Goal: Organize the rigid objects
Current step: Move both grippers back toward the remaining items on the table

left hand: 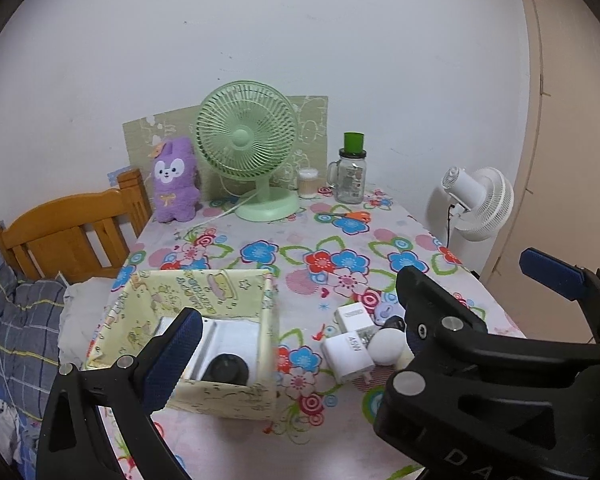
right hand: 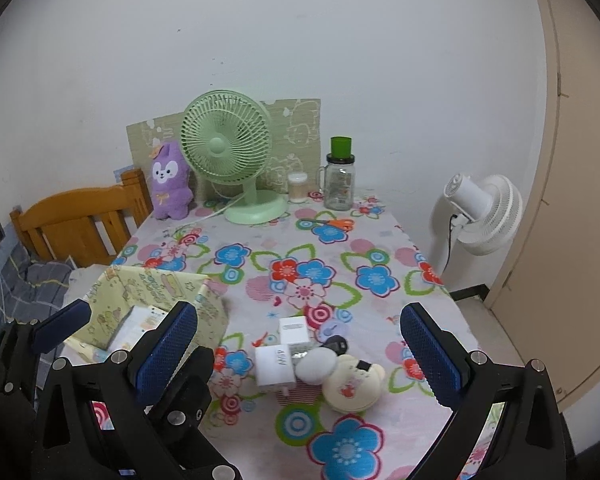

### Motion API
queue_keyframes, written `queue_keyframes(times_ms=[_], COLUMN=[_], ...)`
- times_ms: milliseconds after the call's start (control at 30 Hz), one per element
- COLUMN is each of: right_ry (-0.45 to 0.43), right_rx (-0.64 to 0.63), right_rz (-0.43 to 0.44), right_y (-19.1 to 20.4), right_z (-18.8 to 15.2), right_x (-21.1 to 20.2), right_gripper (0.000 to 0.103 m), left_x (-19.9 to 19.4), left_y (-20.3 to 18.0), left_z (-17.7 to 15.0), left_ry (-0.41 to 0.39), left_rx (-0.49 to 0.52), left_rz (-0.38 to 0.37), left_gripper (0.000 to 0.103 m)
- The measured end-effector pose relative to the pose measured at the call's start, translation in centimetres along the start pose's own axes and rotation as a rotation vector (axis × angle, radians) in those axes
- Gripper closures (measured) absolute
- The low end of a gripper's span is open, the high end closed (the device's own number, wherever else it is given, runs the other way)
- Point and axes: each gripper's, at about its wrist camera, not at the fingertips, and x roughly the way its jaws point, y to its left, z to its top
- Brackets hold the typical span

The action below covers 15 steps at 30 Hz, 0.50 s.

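Note:
A yellow patterned box [left hand: 236, 292] [right hand: 156, 292] stands open on the flowered table, holding a white flat item [left hand: 228, 340] and a black round object [left hand: 226, 368]. To its right lies a cluster: two white chargers [right hand: 274, 366] [right hand: 294, 330], a white ball [right hand: 316, 364], a cream round case [right hand: 352, 384] and a black key fob [right hand: 336, 346]. My left gripper [left hand: 292, 344] is open above the box's right side. My right gripper [right hand: 300, 356] is open, its fingers spread around the cluster, above it.
A green fan [right hand: 228, 148], a purple plush [right hand: 170, 180], a glass jar with a green lid [right hand: 340, 178], a small cotton-swab tub [right hand: 298, 188] and orange scissors [right hand: 336, 223] stand at the table's back. A white floor fan [right hand: 484, 212] and a wooden headboard [right hand: 80, 224] flank the table.

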Motion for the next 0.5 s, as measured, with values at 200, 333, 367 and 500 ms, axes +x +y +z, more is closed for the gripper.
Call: queue_keyframes(times_ms=[200,333,367,500], right_ry=[0.006,0.023,0.029,0.048], right_rx=[-0.005,0.005,0.010,0.016], right_rz=[-0.012,-0.005,-0.002,0.000], right_y=[-1.6,-2.6,-2.8,-3.6], right_z=[-0.3,-0.7,-0.9,-1.3], right_x=[0.5,1.4,1.7,2.7], right_gripper=[0.000,0.000,0.000,0.000], left_x=[0.7,1.6,1.9,3.1], left_y=[-1.7,-2.4,-2.6,-3.2], left_z=[-0.3,-0.5,-0.6,-0.9], left_ry=[0.006,0.023,0.028,0.047], left_rx=[0.001,0.002,0.002,-0.006], left_rz=[-0.012,-0.016,-0.018,-0.029], left_gripper=[0.000,0.000,0.000,0.000])
